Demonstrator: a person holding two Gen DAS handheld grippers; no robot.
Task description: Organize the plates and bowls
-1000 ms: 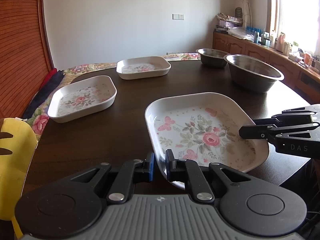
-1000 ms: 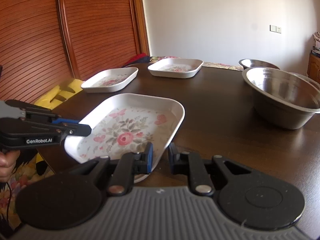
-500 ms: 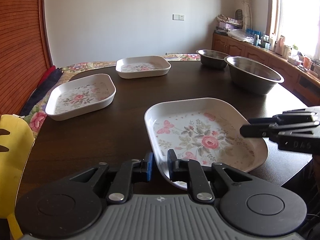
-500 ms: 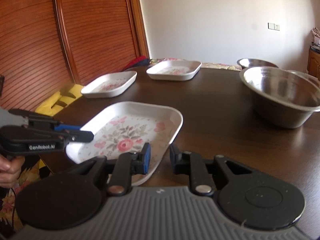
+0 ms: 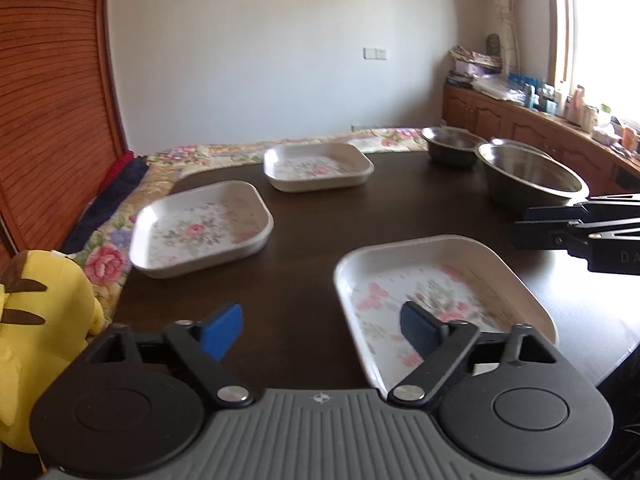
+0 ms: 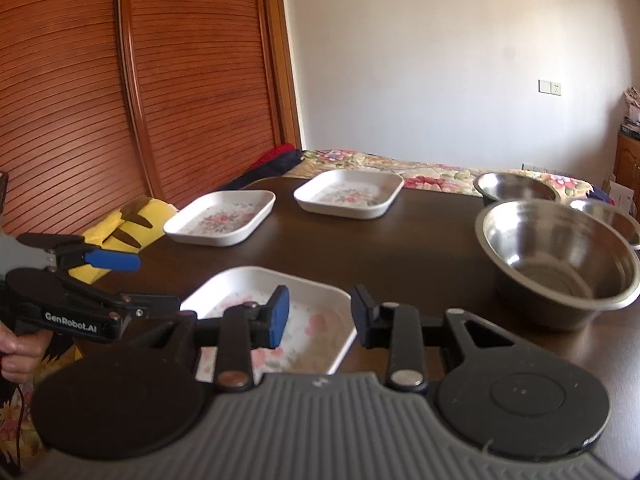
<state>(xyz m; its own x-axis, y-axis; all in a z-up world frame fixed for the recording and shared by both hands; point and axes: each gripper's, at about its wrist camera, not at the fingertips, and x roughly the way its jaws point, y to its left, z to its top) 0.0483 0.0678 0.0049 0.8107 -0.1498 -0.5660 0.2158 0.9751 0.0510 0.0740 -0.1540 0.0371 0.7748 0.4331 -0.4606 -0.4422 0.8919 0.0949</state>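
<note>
In the left wrist view, the left hand-held gripper [image 5: 322, 328] is spread wide and empty, and the nearest floral plate [image 5: 444, 300] lies on the desk [image 5: 312, 272] at lower right, under its right finger. In the right wrist view, the right hand-held gripper [image 6: 320, 314] is also spread, straddling that white, rose-patterned plate's [image 6: 316, 328] near corner at lower centre, so it seems nearer.

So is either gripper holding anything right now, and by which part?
Nothing is held. The left gripper and right gripper are both open above the nearest white floral rectangular plate, which sits on the dark wooden table.
</note>
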